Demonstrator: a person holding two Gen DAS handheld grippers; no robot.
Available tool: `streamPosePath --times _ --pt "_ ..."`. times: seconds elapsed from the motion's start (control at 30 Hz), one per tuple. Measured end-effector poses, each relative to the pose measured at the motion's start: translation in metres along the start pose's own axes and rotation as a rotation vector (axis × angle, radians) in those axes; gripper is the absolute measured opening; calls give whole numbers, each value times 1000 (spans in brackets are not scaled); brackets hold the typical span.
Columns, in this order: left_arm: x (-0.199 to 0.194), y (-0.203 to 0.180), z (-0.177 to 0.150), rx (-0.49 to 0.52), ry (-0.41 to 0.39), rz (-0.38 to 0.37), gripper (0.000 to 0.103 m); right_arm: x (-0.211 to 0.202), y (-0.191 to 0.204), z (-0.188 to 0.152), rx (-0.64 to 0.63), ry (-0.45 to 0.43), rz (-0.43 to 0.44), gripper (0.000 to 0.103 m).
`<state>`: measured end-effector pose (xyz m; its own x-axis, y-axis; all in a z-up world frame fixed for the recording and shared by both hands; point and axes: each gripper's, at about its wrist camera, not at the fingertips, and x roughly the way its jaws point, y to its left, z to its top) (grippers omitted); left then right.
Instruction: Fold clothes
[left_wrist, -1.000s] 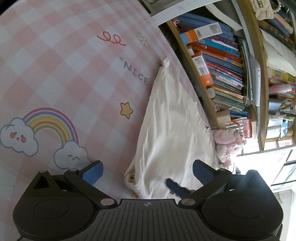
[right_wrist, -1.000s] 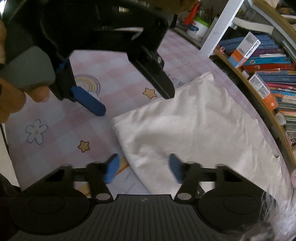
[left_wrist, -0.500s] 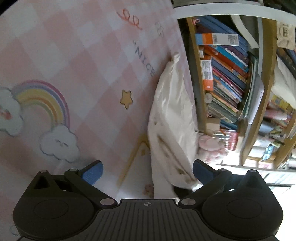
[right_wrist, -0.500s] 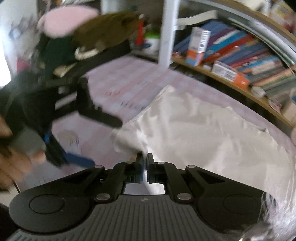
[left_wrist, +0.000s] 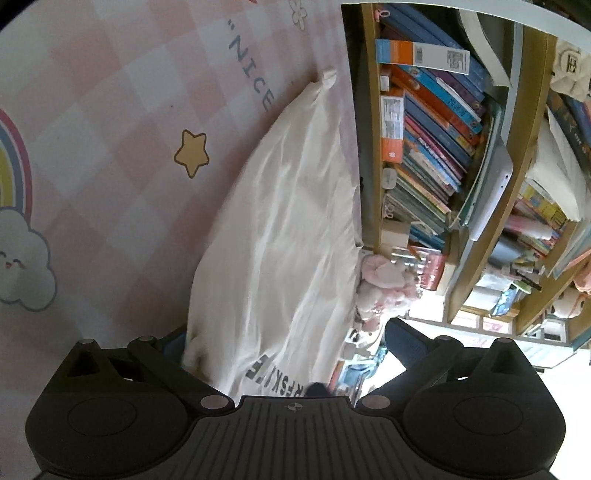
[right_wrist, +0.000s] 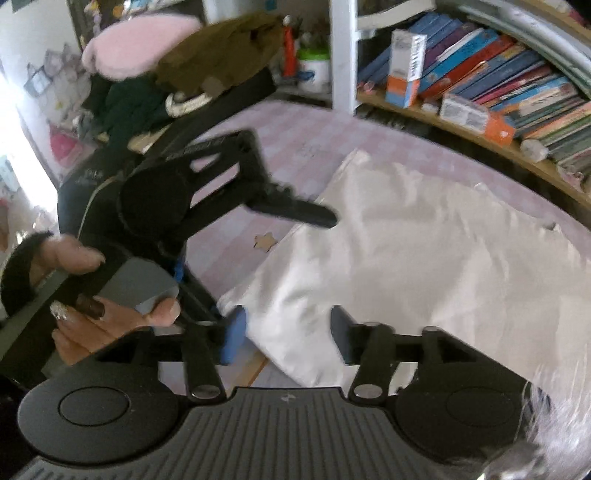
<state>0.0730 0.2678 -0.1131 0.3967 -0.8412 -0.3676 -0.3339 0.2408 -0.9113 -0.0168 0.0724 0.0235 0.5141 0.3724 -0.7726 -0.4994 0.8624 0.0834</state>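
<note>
Where it was clamped shut, right gripper (right_wrist: 286, 334) fingers now wide over white shirt (right_wrist: 406, 258), left gripper (left_wrist: 284, 341) fingers wide, unchanged

Left claw (left_wrist: 284, 343) spread wide, gripped by a hand (right_wrist: 92, 295); right claw (right_wrist: 288, 332) parted, fingers level

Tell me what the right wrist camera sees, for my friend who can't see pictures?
A white garment lies folded on a pink checked mat, with the open right gripper straddling its near corner. To the left, a hand holds the open left gripper, and books fill a shelf behind.
</note>
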Motion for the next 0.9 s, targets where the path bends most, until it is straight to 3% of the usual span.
streamPosePath --times 0.37,0.53,0.83,0.9 --pt "3 -1 -2 23 -22 19 103 -18 -67 13 169 -9 -131 54" --pt "7 -5 -6 69 -24 52 102 -25 -99 20 249 -14 -195 68" --pt "4 -3 -9 86 -51 84 96 25 -123 56 254 71 -213 75" --pt "2 -1 -9 80 -60 89 90 33 -123 61 254 83 -206 77"
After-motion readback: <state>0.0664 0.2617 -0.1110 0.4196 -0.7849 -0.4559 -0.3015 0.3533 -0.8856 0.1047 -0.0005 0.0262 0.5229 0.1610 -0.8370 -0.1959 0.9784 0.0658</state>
